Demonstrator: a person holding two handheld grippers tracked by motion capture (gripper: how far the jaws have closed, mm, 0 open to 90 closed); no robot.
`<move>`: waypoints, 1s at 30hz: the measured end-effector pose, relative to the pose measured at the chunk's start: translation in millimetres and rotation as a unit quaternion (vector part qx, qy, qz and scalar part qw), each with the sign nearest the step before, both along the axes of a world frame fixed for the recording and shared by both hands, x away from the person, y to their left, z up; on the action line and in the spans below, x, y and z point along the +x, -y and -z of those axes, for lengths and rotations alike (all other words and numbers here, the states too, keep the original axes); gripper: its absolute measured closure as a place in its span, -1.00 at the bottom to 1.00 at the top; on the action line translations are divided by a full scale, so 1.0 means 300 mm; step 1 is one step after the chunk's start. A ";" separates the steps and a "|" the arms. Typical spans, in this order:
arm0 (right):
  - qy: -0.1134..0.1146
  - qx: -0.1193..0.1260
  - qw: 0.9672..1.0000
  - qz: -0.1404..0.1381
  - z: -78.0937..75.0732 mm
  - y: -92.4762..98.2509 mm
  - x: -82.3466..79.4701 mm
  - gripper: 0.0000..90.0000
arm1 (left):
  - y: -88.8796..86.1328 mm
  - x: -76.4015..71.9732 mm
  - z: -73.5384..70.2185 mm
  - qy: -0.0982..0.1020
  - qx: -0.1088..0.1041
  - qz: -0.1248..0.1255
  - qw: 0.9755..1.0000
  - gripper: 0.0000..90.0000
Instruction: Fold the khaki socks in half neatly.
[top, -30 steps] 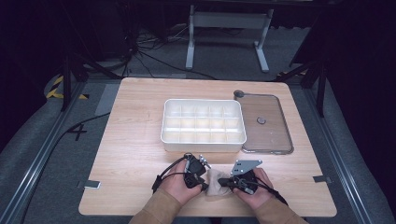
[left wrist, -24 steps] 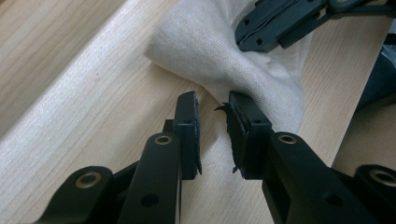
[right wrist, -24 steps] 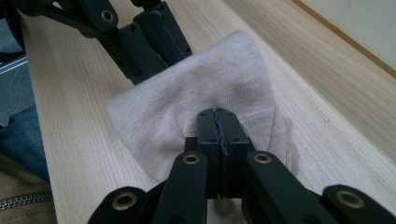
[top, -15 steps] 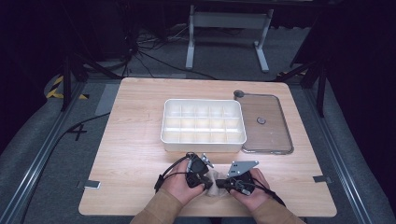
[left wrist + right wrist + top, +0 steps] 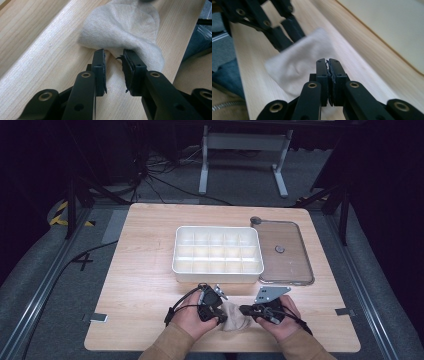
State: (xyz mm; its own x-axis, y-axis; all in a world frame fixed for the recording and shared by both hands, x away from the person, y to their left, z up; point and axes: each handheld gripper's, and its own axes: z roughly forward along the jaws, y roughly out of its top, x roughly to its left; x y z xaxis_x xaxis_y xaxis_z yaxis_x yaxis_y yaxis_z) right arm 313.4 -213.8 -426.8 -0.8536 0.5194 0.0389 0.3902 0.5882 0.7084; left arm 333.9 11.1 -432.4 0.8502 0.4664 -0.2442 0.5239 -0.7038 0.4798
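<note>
Two grippers at sock (image 5: 235, 317): left gripper (image 5: 113, 58) jaws parted, right gripper (image 5: 327, 62) pinching edge.

Left tool (image 5: 216, 314) and right tool (image 5: 250, 310) flank beige cloth (image 5: 235, 317) | desk (image 5: 140, 270) front edge | white compartment tray (image 5: 218, 255) beyond

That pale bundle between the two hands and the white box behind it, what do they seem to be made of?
The bundle looks like soft knitted fabric: fine ribbing, limp folds, matte beige, probably a sock. The box looks like moulded plastic: smooth, white, thin dividers forming compartments.
</note>
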 end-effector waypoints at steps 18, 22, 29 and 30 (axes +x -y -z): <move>-0.041 -0.050 0.998 -0.008 0.062 0.057 -0.004 1.00 | 0.020 0.000 -0.016 0.002 -0.002 0.012 1.000 0.59; -0.049 -0.045 0.998 -0.015 0.070 0.040 -0.006 1.00 | 0.027 -0.002 -0.023 0.010 -0.007 0.010 1.000 0.58; -0.050 -0.044 0.998 -0.021 0.076 0.018 -0.008 1.00 | 0.045 -0.004 -0.027 0.017 -0.006 0.016 1.000 0.56; -0.053 -0.043 0.997 -0.022 0.076 0.016 -0.009 1.00 | 0.048 -0.004 -0.025 0.016 -0.007 0.014 1.000 0.55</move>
State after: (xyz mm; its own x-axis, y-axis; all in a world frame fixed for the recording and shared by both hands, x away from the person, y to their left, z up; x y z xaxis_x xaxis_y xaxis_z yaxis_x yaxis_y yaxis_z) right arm 310.7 -218.5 -449.7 -0.8691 0.4870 0.0868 0.4323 0.6625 0.6118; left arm 332.6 -3.3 -424.8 0.8708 0.4383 -0.2229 0.4876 -0.7114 0.5060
